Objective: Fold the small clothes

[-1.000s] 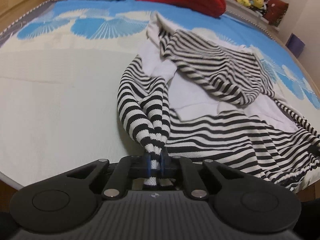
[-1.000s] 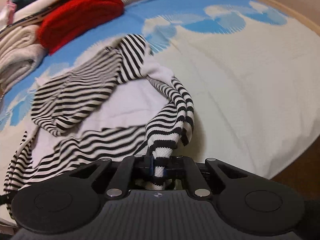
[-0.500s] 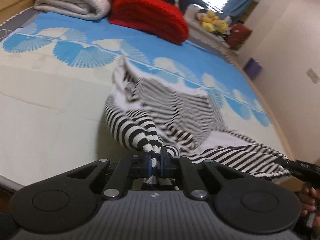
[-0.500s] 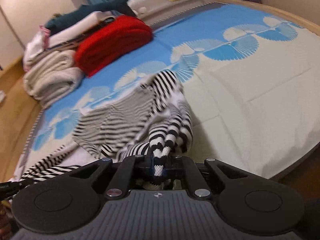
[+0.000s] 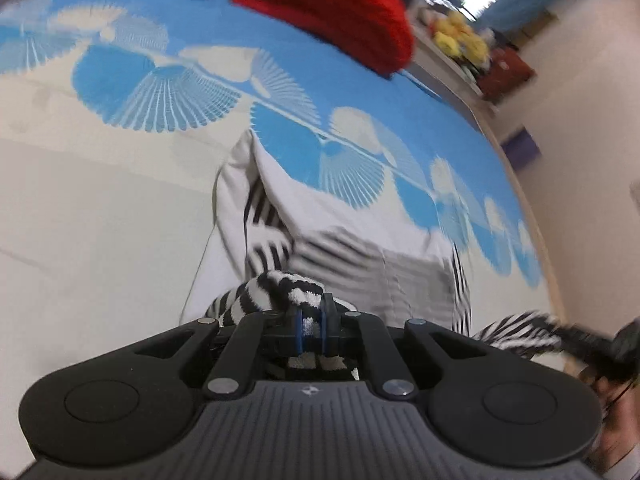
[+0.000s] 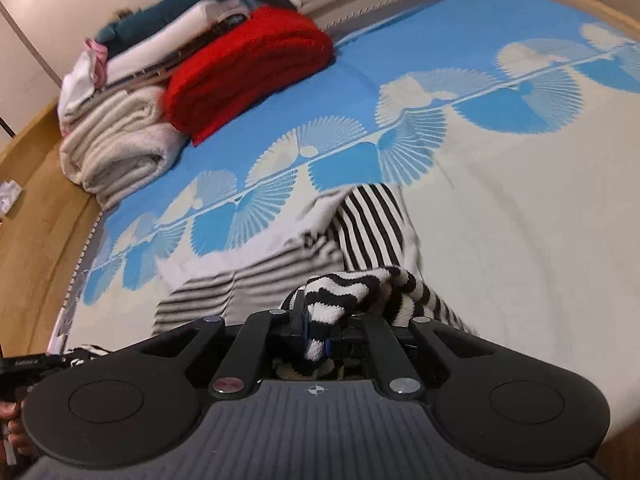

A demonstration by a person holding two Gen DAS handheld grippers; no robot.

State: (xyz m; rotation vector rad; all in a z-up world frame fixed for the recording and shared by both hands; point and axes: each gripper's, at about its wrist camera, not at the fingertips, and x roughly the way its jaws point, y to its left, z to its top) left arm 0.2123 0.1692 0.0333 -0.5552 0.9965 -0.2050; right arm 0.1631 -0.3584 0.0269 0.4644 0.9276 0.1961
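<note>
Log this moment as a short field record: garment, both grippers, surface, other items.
garment: black-and-white striped top, partly lifted, stretched between both grippers
left gripper: shut on a striped cuff
right gripper: shut on the other striped cuff
surface: bed sheet, cream with blue fan print
far end of bed: folded red blanket, rolled cream blanket, stacked folded clothes
image quality: left wrist view motion-blurred

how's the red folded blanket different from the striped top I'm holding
The red blanket is one plain colour; the striped top is black and white. The blanket sits neatly folded at the far end of the bed; the top is spread out, and both grippers' jaws are shut on it. Both are soft fabric on that bed.
</note>
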